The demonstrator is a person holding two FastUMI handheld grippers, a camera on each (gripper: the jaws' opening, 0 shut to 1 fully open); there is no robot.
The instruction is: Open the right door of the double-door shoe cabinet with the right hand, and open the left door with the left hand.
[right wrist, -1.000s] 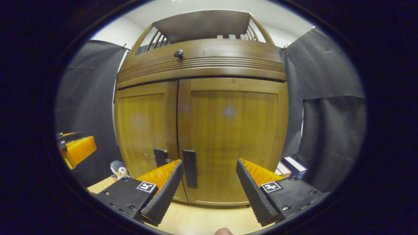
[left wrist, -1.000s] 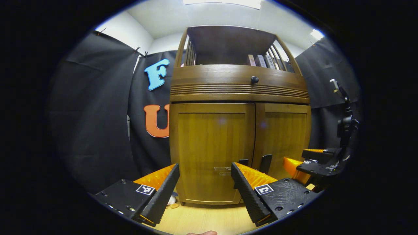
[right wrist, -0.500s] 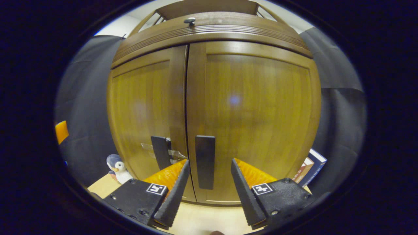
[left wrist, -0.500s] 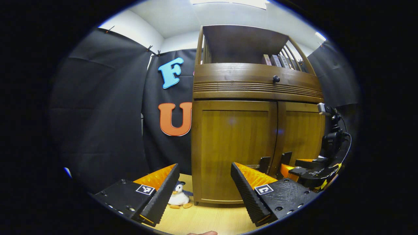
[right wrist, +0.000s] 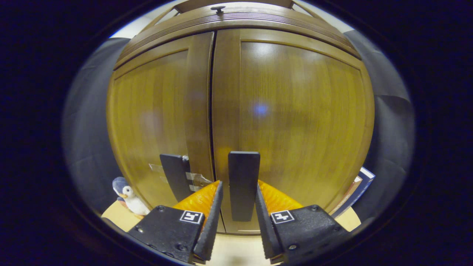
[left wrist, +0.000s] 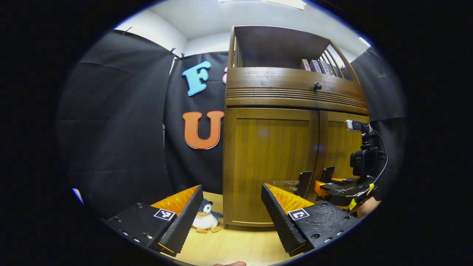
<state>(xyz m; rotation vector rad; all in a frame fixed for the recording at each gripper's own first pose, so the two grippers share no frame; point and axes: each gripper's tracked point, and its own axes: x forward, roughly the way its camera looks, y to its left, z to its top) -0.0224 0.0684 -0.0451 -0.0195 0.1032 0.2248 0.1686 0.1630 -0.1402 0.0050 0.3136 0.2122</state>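
Note:
The wooden shoe cabinet has both doors closed. In the right gripper view, my right gripper (right wrist: pixel 239 183) straddles the right door's (right wrist: pixel 303 111) dark vertical handle (right wrist: pixel 244 170). Its jaws are narrowed around the handle, with a thin gap still showing on the left side. The left door's (right wrist: pixel 151 118) handle (right wrist: pixel 173 177) stands just left of the seam. In the left gripper view, my left gripper (left wrist: pixel 232 186) is open and holds nothing, well back from the left door (left wrist: pixel 271 162). Its handle (left wrist: pixel 305 179) lies ahead to the right. The right gripper (left wrist: pixel 320 185) sits at the right door's handle (left wrist: pixel 328 173).
A small penguin toy (left wrist: pixel 205 220) sits on the wooden floor at the cabinet's left corner. Books (right wrist: pixel 360 184) lean at the cabinet's right side. A drawer with a round knob (left wrist: pixel 317 86) and a shelf with books (left wrist: pixel 314 65) top the cabinet.
My right gripper moved in to the right door's handle and its fingers narrowed around it. My left gripper swung left and back from the cabinet, still open.

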